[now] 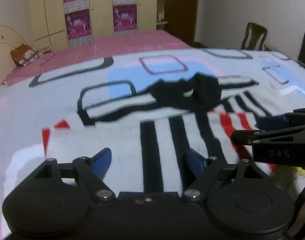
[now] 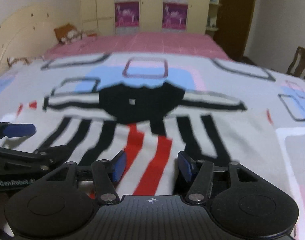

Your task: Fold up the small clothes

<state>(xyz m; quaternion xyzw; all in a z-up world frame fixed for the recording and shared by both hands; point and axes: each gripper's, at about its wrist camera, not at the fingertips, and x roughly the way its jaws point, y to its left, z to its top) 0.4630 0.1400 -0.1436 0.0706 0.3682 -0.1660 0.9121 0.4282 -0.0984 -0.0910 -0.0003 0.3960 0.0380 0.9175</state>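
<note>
the striped shirt (image 2: 144, 140) lies flat on the patterned sheet (image 2: 252, 140), filling mid-frame. left gripper (image 1: 147, 160) and right gripper (image 2: 150, 167) hover over its near edge, fingers apart, clamping nothing. only the left view shows the collar (image 1: 192, 94) rumpled; only the right view shows its label (image 2: 131, 101).

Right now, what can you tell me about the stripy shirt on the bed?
The stripy shirt is small, white soft-looking cloth with black and red stripes and a black collar. It lies spread flat on a patterned sheet, collar pointing away, sleeves stretched sideways. Both hand-held grippers are open above its near edge; neither clearly holds it.
</note>
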